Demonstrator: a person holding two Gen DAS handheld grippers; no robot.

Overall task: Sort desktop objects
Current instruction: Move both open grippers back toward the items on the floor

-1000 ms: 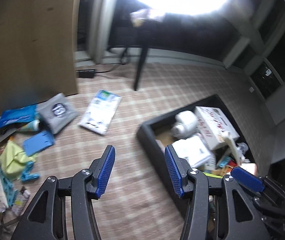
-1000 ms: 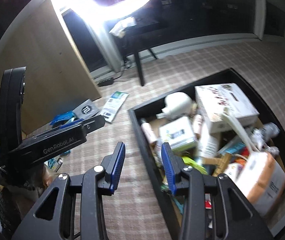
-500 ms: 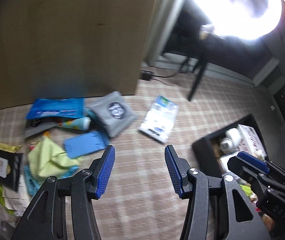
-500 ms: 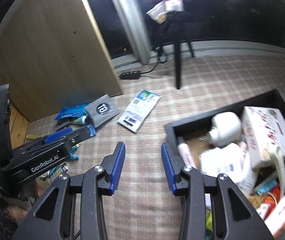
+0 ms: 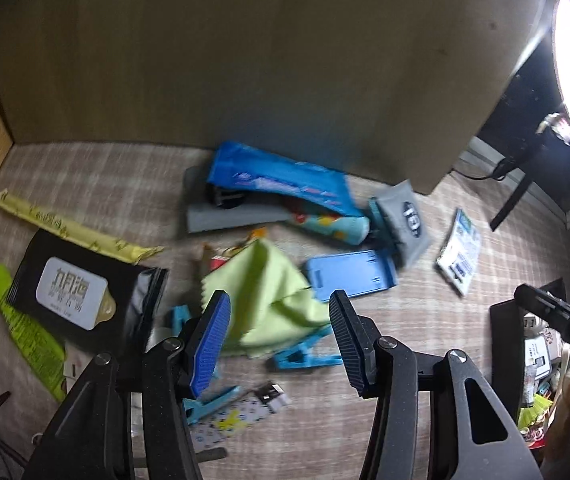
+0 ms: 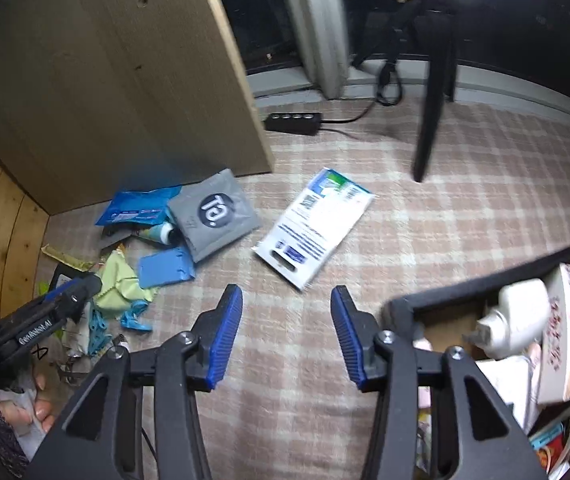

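Desk clutter on checked cloth, both hand-held grippers empty.

Left hand-held gripper (image 5: 279, 334): jaws apart, nothing between them, above the yellow-green cloth (image 5: 263, 300), with the blue card holder (image 5: 349, 276) just beyond. Right hand-held gripper (image 6: 287, 338): jaws opening, nothing between them, over bare checked cloth (image 6: 425, 240); white packet (image 6: 317, 228) ahead, grey pouch (image 6: 215, 214) to its left, black bin (image 6: 405, 306) of boxes at right.
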